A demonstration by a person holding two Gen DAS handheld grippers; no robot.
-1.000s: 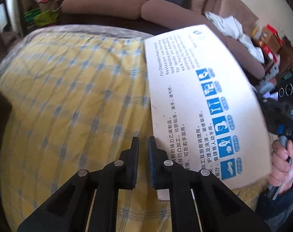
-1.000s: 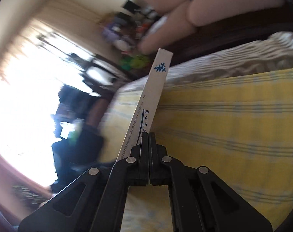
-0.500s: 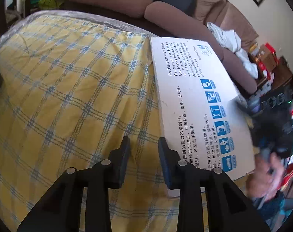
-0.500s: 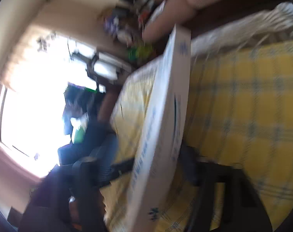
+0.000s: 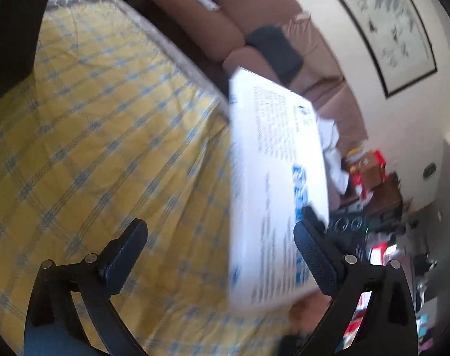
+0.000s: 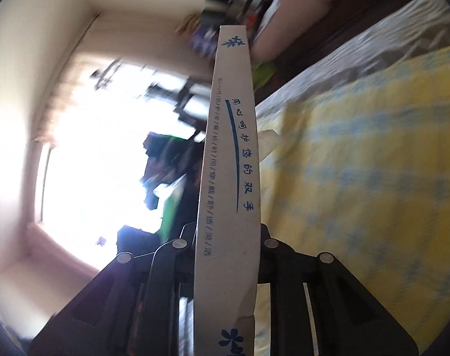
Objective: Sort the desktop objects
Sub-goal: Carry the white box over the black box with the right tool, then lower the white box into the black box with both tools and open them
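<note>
Left wrist view: left gripper (image 5: pixel 220 244) spread wide, jaws just opened, nothing pinched; only yellow-and-blue checked tablecloth (image 5: pixel 91 136) and the near edge of the white glove box (image 5: pixel 272 184) between the black fingers. Box tilted above the right-hand side of the table, not lying flat, its broad face turned toward this camera. Printing there blurred: columns of dark text and a row of blue pictogram squares, none legible. Beyond the table's far edge, brown sofa (image 5: pixel 201 26) with a dark cushion (image 5: pixel 275 49); framed picture (image 5: pixel 382 20) on the wall.

Right wrist view: right gripper (image 6: pixel 226 237) pinching the same box by its thin side, pads pressed on both broad faces, jaws just narrowed a little. Narrow side reads 用心呵护您的双手 in blue beside a curved line, with a smaller slashed column alongside (partly 长/时/间/穿/戴/舒/适/灵/活) and a blue flower mark at each end. Bright window (image 6: pixel 85 160) at left.
</note>
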